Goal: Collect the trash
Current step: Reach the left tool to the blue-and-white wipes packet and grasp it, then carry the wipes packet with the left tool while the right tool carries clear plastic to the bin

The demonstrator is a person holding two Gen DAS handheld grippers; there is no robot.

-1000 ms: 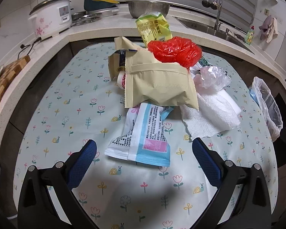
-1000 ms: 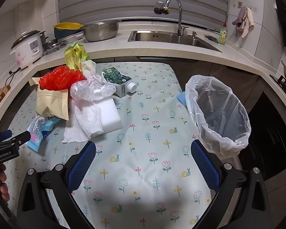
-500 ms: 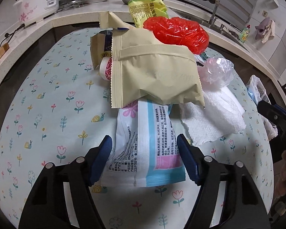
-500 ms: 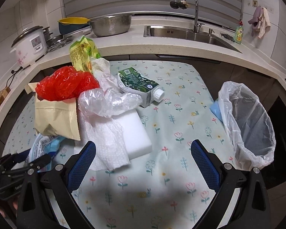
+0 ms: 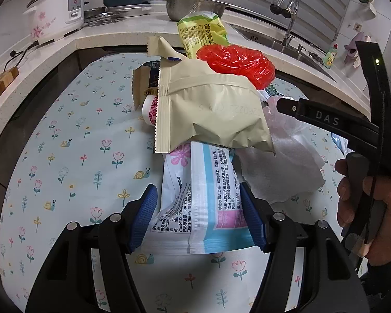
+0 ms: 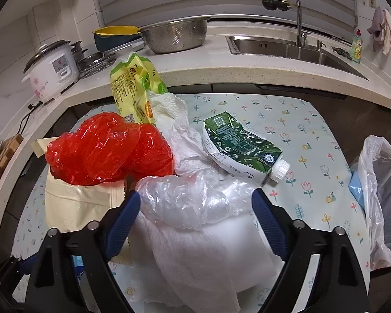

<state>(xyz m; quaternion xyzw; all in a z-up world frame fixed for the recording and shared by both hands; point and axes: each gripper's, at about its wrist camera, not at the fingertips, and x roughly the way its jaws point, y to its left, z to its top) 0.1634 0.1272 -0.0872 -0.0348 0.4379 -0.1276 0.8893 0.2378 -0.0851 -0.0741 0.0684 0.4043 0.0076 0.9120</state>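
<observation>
Trash sits heaped on the flower-print tablecloth [image 5: 73,156].

Left gripper [image 5: 198,219]: jaws have just been closing, and the blue pads now flank the near end of a white-and-blue wet-wipe pack [image 5: 203,203]. The pack looks pinched and crumpled between them, so a grip seems likely, though contact on the right pad is hard to confirm. A beige pouch [image 5: 211,112] overlaps the pack's far end; a red plastic bag [image 5: 237,62] lies behind that, with a yellow-green snack bag [image 5: 203,34] behind it.

Right gripper [image 6: 195,216]: jaws have just been closing, now part-way open around a crumpled clear plastic bag [image 6: 193,198] lying on a white paper towel [image 6: 203,258] (whether the pads press it cannot be told). A green carton [image 6: 242,146] lies on its side just beyond.

Lined trash bin [image 6: 383,198] stands at the table's right edge.
</observation>
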